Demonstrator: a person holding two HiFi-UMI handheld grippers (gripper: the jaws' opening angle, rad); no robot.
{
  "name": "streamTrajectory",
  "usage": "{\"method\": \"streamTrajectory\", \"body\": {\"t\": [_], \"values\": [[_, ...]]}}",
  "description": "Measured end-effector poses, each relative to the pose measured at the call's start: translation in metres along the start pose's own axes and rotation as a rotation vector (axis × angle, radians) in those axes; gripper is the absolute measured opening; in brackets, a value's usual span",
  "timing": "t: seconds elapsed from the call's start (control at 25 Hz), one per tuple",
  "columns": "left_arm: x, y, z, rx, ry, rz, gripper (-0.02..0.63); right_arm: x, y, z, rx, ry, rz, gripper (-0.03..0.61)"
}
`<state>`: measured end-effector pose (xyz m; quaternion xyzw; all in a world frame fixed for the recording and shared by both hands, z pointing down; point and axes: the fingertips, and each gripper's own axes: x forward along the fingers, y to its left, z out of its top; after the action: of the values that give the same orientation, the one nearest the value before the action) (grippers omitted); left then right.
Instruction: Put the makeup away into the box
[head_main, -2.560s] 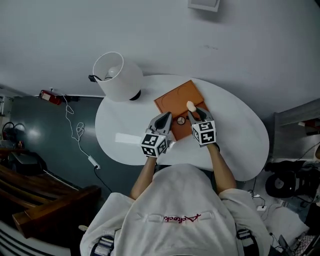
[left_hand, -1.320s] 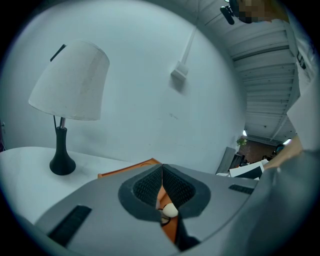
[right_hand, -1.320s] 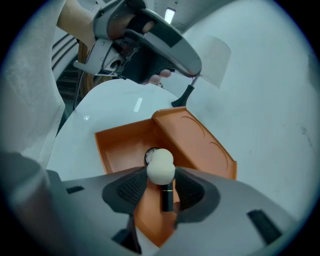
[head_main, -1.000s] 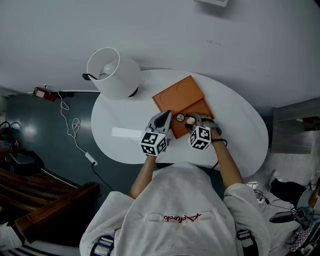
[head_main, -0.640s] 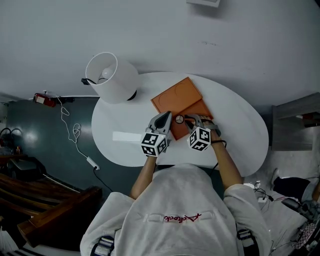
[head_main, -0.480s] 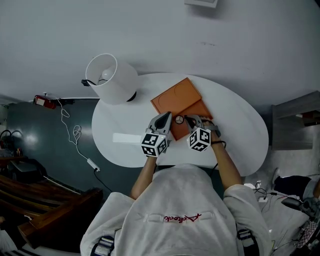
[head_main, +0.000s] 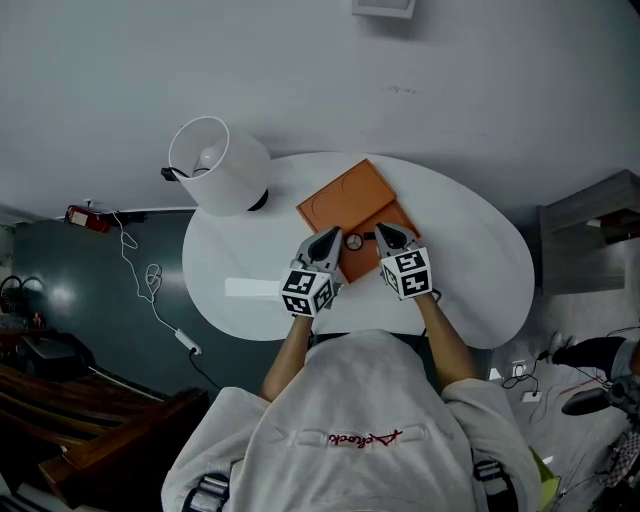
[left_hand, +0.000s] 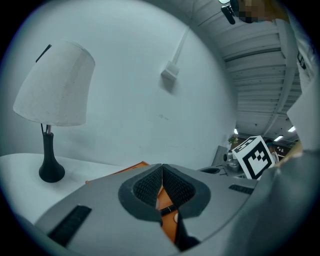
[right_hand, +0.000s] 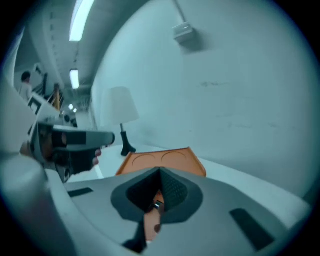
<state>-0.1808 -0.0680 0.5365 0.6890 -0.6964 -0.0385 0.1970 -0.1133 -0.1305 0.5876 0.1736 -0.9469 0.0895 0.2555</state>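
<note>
The orange box (head_main: 345, 200) lies open in the middle of the white table (head_main: 470, 260), its lid flat toward the wall. A small round compact (head_main: 353, 241) sits in the box between my two grippers. My left gripper (head_main: 330, 236) hovers at the box's left edge, jaws shut and empty (left_hand: 162, 167). My right gripper (head_main: 381, 231) hangs over the box's right half; its jaws have just been closing and now meet with nothing between them (right_hand: 160, 172). In the right gripper view the orange lid (right_hand: 160, 160) lies just ahead.
A white-shaded lamp (head_main: 215, 165) on a black stem stands at the table's far left. A flat white strip (head_main: 252, 288) lies on the table left of my left gripper. A wall rises right behind the table. Cables trail on the dark floor (head_main: 150, 275) at the left.
The right gripper has lifted off the box and rolled upright, and its jaws have shut empty. The beige pad it carried earlier is out of its jaws. The left gripper has stayed put.
</note>
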Motion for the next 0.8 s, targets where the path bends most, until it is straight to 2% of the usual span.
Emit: {"method": "streamTrajectory", "body": {"t": [0.08, 0.12, 0.4, 0.8], "values": [[-0.001, -0.001, 0.002, 0.000, -0.004, -0.003, 0.011, -0.009, -0.004, 0.009, 0.116, -0.056, -0.016, 0.020], [-0.001, -0.002, 0.003, 0.001, -0.006, -0.006, 0.011, -0.012, -0.005, 0.012, 0.138, -0.074, -0.029, 0.018], [-0.012, -0.006, 0.007, 0.015, -0.011, -0.044, 0.011, -0.023, 0.007, 0.014, 0.098, -0.102, -0.103, 0.018], [-0.033, 0.005, 0.011, 0.036, -0.014, -0.068, 0.011, -0.029, 0.026, 0.014, 0.124, -0.131, -0.168, 0.018]]}}
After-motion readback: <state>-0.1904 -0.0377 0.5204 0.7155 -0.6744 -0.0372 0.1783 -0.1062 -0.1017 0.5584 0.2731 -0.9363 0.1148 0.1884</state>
